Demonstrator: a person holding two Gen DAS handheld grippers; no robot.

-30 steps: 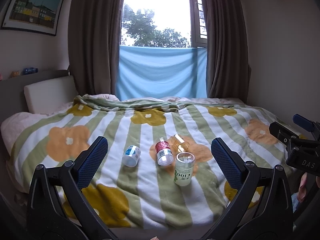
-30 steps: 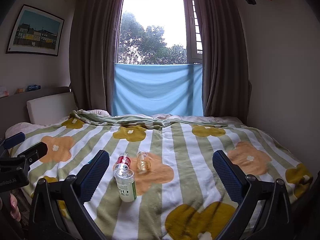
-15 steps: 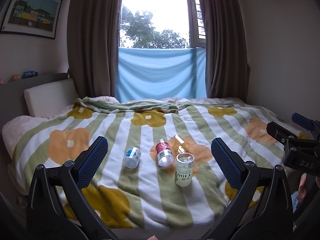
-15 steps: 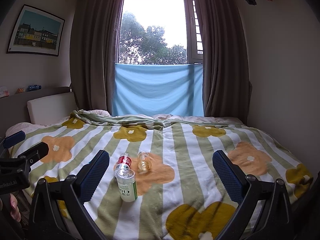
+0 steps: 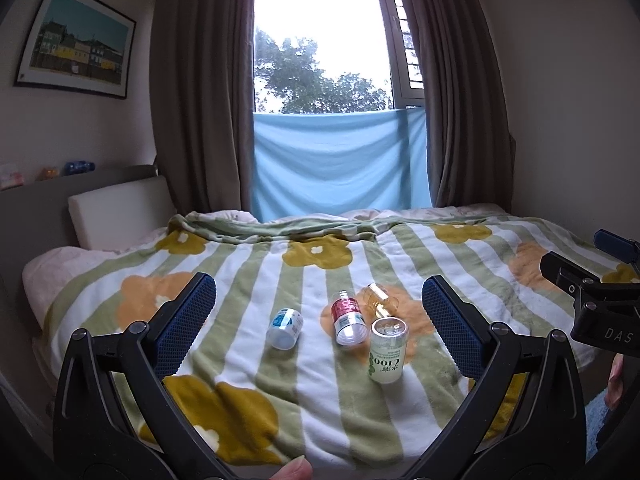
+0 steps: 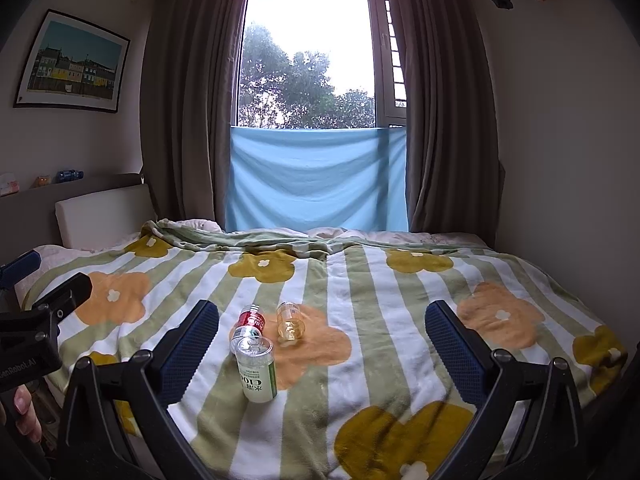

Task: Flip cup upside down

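Several small cups sit on the flowered blanket (image 5: 248,364). A white cup with a blue label (image 5: 285,327), a red-labelled cup (image 5: 348,317) and a clear amber cup (image 5: 382,300) lie on their sides. A green-and-white cup (image 5: 387,356) stands leaning a little; which end is up I cannot tell. The right wrist view shows the green cup (image 6: 256,374), the red one (image 6: 250,323) and the amber one (image 6: 291,321). My left gripper (image 5: 317,285) is open, short of the cups. My right gripper (image 6: 322,307) is open too, holding nothing.
The bed fills the room up to a curtained window (image 5: 324,64) with a blue cloth (image 5: 340,160). A headboard and white cushion (image 5: 116,212) stand at the left. The right gripper's fingers (image 5: 568,276) show at the right edge. A hand (image 6: 24,408) holds the left tool.
Both views shift only slightly. The cups lie where they were and both grippers stay open.
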